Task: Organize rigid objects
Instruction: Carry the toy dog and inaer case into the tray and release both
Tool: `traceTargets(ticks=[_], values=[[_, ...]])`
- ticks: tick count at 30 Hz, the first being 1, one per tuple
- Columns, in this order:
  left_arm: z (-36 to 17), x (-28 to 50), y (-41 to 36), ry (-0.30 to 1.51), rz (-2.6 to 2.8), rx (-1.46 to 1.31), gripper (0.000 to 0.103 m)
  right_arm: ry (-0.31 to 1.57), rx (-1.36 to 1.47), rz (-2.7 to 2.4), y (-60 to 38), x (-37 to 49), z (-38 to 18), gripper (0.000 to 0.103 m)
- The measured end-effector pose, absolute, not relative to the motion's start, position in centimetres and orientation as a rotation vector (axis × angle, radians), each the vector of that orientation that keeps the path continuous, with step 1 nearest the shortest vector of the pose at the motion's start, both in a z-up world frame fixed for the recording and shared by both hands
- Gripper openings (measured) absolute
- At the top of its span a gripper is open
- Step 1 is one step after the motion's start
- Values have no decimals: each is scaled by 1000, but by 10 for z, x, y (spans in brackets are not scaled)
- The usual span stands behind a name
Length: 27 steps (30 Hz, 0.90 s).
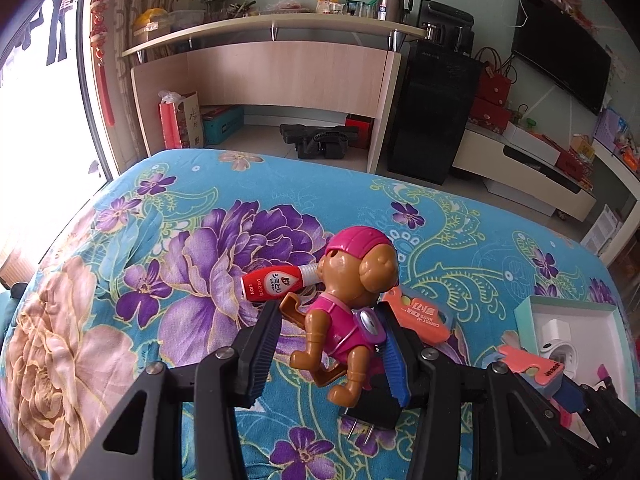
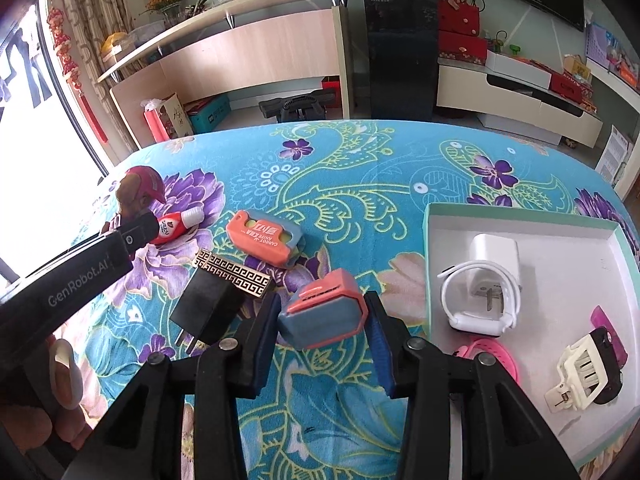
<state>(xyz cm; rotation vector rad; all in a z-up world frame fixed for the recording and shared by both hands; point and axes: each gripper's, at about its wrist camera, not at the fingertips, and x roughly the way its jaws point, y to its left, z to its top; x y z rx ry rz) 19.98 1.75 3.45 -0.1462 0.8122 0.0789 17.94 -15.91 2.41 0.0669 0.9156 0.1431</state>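
My left gripper (image 1: 326, 332) is shut on a brown toy dog in pink (image 1: 348, 312), held just above the bed. A red-capped tube (image 1: 272, 282) lies behind it; a black plug (image 1: 370, 412) lies under it. My right gripper (image 2: 320, 312) is shut on an orange-and-blue knife case (image 2: 324, 312), beside the white box (image 2: 432, 216). The box holds a white charger (image 2: 494, 256), white watch (image 2: 480, 308), pink band (image 2: 496, 354) and toy car (image 2: 588, 372). A second orange case (image 2: 264, 236), a gold-patterned bar (image 2: 234, 274) and the plug (image 2: 208, 308) lie left.
The bed has a blue floral cover (image 2: 360, 168); its far edge drops to the floor. The left gripper's arm (image 2: 80, 272) crosses the left of the right wrist view. A wooden desk (image 1: 280, 76), black cabinet (image 1: 432, 120) and TV stand (image 1: 532, 176) stand beyond.
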Motion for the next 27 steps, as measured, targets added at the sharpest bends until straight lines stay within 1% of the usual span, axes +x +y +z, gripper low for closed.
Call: traceTargets(ticks=[12, 22, 24, 25, 26, 27], values=[[47, 195, -12, 796, -19, -140, 51, 827, 116, 36, -207, 170, 50, 43], [47, 189, -83, 814, -193, -62, 51, 809, 145, -161, -275, 163, 50, 42], [46, 187, -100, 818, -231, -39, 51, 798, 156, -183, -286, 160, 51, 37], [45, 186, -108, 820, -247, -26, 51, 795, 168, -191, -292, 159, 51, 28], [44, 185, -116, 823, -262, -11, 51, 796, 178, -201, -297, 158, 51, 24], [42, 183, -124, 829, -276, 3, 51, 801, 187, -209, -302, 158, 49, 24]])
